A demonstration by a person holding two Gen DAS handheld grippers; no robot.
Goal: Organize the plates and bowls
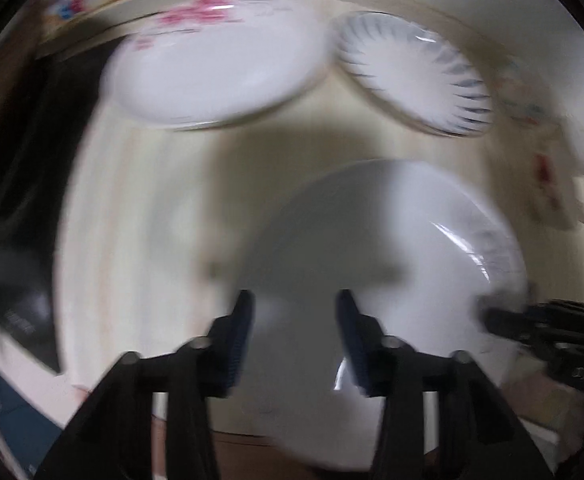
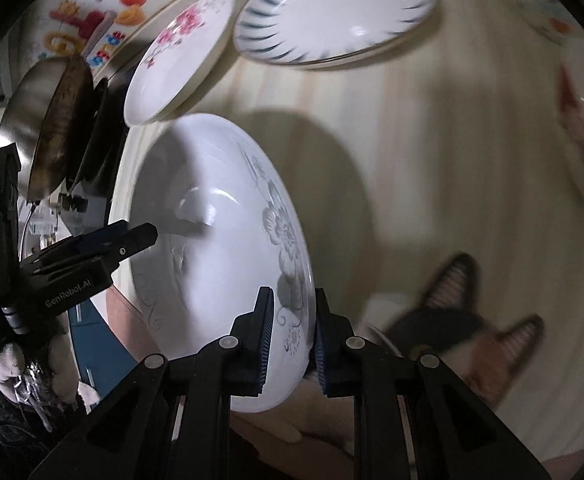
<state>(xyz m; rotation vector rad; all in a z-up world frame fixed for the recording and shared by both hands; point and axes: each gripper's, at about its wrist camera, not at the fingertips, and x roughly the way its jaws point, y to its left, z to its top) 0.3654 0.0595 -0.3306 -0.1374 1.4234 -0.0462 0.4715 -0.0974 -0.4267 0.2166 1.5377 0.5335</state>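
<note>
A white plate with grey flowers [image 2: 220, 248] is tilted up off the pale table [image 2: 411, 140], and my right gripper [image 2: 292, 292] is shut on its near rim. The same plate [image 1: 371, 248] lies under my left gripper [image 1: 295, 296], whose fingers stand apart with nothing pressed between them. From the right wrist view, the left gripper [image 2: 148, 236] hovers at the plate's left rim. Behind it, a pink-flowered plate [image 1: 220, 64] [image 2: 180, 56] and a blue-striped plate [image 1: 411, 72] [image 2: 335, 12] lie flat side by side. The right gripper [image 1: 531, 320] shows at the plate's right edge.
A steel wok [image 2: 52, 128] sits on a stove at the left table edge. Another patterned dish [image 2: 579, 140] is blurred at the right. A dark and orange blurred object [image 2: 451, 320] lies near the lower right. A gloved hand [image 2: 12, 364] holds the left gripper.
</note>
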